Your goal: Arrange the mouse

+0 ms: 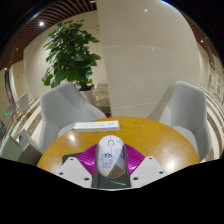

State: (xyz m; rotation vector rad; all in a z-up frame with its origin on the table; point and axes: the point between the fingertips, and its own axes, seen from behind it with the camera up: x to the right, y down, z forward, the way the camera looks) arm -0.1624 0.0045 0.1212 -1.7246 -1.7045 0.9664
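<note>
Mouse, white with a dark wheel, sits at six o'clock in the gripper view, clamped between the two fingers: both magenta pads press against its sides, so the gripper is closed on it, above the round wooden table. Beyond the fingers, toward twelve o'clock on the tabletop, lies a flat white keyboard. Two grey chairs stand behind the table, one at ten o'clock, one at two o'clock. A leafy potted plant rises at eleven o'clock.
</note>
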